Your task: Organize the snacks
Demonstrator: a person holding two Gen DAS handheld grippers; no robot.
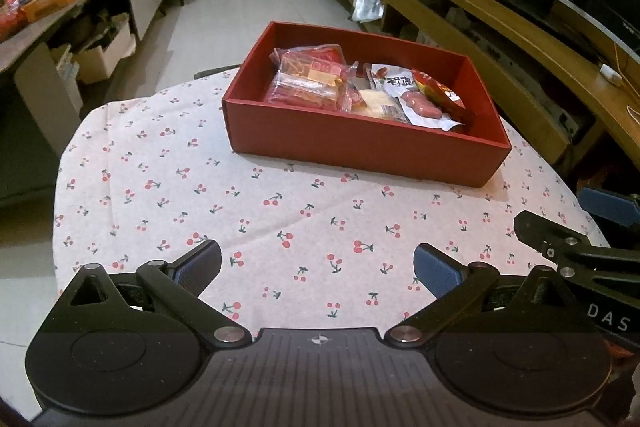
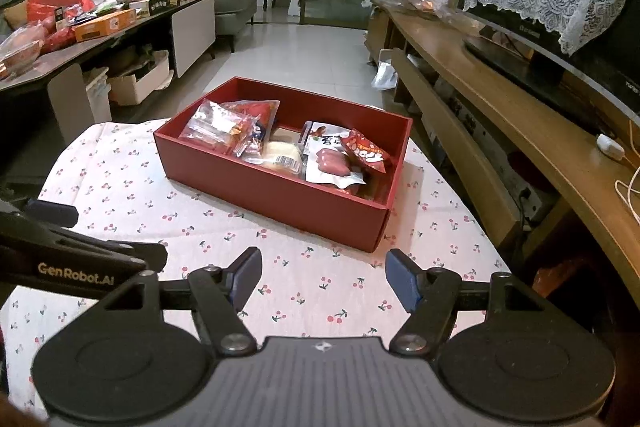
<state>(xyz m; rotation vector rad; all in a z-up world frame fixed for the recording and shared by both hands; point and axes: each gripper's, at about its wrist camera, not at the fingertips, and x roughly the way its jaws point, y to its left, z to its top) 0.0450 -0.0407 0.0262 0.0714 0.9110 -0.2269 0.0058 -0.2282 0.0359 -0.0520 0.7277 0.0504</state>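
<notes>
Tongs left (image 1: pixel 316 267) and right (image 2: pixel 322 279) gaping empty, bare tablecloth (image 1: pixel 168 187) before red box (image 1: pixel 360 143).

A red box (image 2: pixel 280 195), open-topped, sits flat on the cherry-print tablecloth (image 2: pixel 320 287). Inside it lie clear-wrapped red snack packets (image 2: pixel 224 131) at its left end, a pale bun (image 2: pixel 280 155) mid-box, sausages (image 2: pixel 332 163) right.

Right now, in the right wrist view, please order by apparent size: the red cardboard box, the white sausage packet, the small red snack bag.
1. Red cardboard box, clearly largest.
2. White sausage packet.
3. Small red snack bag, which lies on that packet and partly covers it.
</notes>
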